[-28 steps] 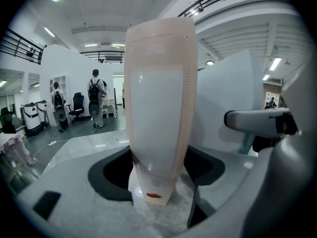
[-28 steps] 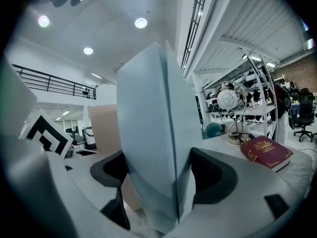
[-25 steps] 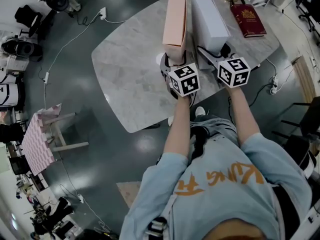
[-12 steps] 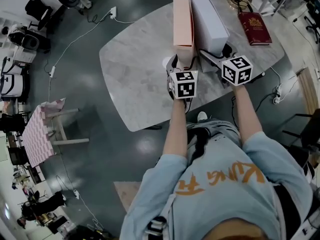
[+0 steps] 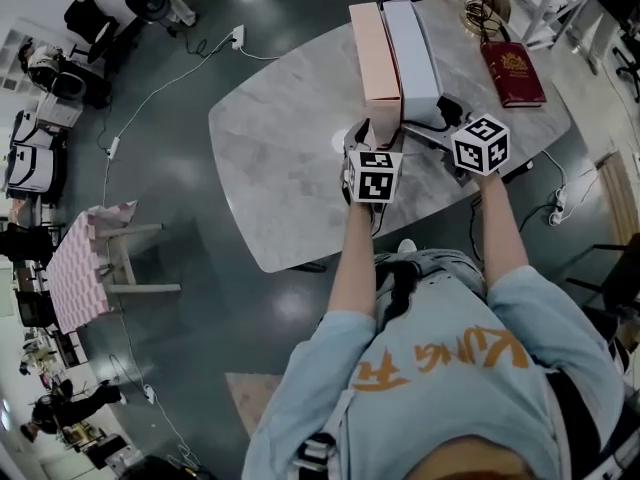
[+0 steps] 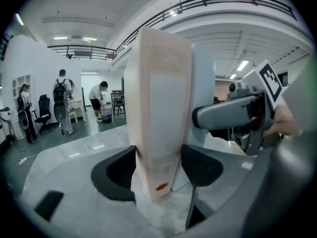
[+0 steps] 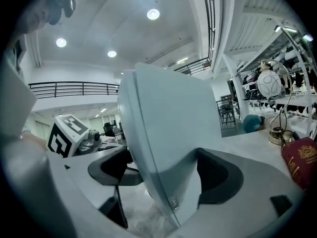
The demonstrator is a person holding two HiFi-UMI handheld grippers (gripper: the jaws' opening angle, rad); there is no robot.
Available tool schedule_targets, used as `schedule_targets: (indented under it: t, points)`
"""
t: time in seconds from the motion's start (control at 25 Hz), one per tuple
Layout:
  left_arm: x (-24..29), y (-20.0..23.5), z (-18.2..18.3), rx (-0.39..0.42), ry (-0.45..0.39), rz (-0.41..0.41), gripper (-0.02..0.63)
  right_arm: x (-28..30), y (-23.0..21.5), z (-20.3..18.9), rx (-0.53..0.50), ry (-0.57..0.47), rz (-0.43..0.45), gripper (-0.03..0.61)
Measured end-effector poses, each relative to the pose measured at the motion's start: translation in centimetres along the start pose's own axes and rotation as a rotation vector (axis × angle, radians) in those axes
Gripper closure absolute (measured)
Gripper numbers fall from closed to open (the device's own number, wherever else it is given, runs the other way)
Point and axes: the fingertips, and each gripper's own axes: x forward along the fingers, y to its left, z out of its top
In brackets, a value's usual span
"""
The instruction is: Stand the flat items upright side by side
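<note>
**While two boxes stand on edge, we grip one in each gripper**

As we look down in the head view, the pink box (image 5: 376, 53) and the white box (image 5: 411, 48) stand on their long narrow sides at the upper middle of the frame. They are close side by side on the marble table (image 5: 290, 138), and only this view shows their full length. Our left gripper (image 5: 372, 128) meets the pink box's near end, and our right gripper (image 5: 428, 118) meets the white box's near end.

Only the gripper views show the grip. In the left gripper view the pink box rises upright between the jaws with both pads against its faces. Those jaws have just been closing. A small red mark (image 6: 161, 186) low on its end shows here alone.

In the right gripper view the white box fills the gap between widely spread jaws and leans toward the upper left of that frame. Those jaws have just been opening, yet both pads lie against it. A red booklet (image 5: 513, 73) lies at the right in both views.

Both boxes are closed, so we cannot tell their contents.
</note>
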Motion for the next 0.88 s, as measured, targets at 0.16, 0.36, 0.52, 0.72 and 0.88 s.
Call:
schedule_targets:
  t: [0.16, 0.36, 0.52, 0.72, 0.88]
  points:
    - [0.6, -0.1, 0.5, 0.006, 0.012, -0.030, 0.314, 0.5, -0.5, 0.0, -0.022, 0.024, -0.012, 0.152]
    - [1.2, -0.4, 0.8, 0.020, 0.008, -0.049, 0.323, 0.4, -1.8, -0.1, -0.012, 0.013, -0.055, 0.150]
    - [0.1, 0.0, 1.5, -0.007, -0.025, -0.044, 0.334, -0.4, -2.0, 0.2, 0.001, -0.011, -0.086, 0.144]
    - [-1.5, 0.2, 3.6, -0.016, -0.107, -0.028, 0.352, -1.7, -2.0, 1.2, -0.011, -0.046, -0.125, 0.144]
    - [-3.5, 0.9, 5.1, -0.016, -0.162, -0.002, 0.386, -2.9, -1.5, 2.4, -0.032, -0.069, -0.191, 0.145]
